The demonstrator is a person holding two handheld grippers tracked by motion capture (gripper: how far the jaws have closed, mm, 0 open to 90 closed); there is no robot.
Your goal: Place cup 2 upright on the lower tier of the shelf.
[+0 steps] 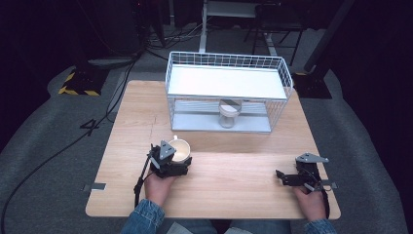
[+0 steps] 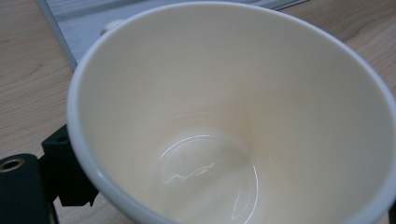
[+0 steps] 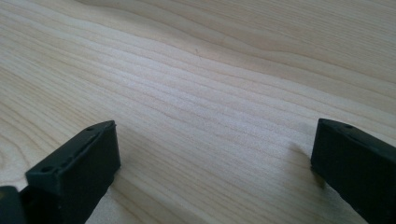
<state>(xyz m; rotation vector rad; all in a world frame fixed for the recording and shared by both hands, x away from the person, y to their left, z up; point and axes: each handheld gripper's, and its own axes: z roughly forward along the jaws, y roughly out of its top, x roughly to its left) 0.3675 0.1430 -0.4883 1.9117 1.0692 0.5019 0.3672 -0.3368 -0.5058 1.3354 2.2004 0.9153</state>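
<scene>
A cream cup (image 1: 182,147) stands on the wooden table (image 1: 229,190), left of centre. My left gripper (image 1: 178,159) is shut on it from the near side. In the left gripper view the cup's empty, glossy inside (image 2: 224,116) looms close, and one black jaw presses its outer wall at the lower left. My right gripper (image 1: 283,176) lies low over the table near the right front corner and points left. In the right gripper view the right gripper (image 3: 215,154) stands open, with bare wood between its jaws.
A white wire rack (image 1: 229,80) with a flat upper shelf stands at the back of the table. A small clear jar (image 1: 228,116) sits under that shelf on the rack's lower tier. Cables run across the grey floor to the left.
</scene>
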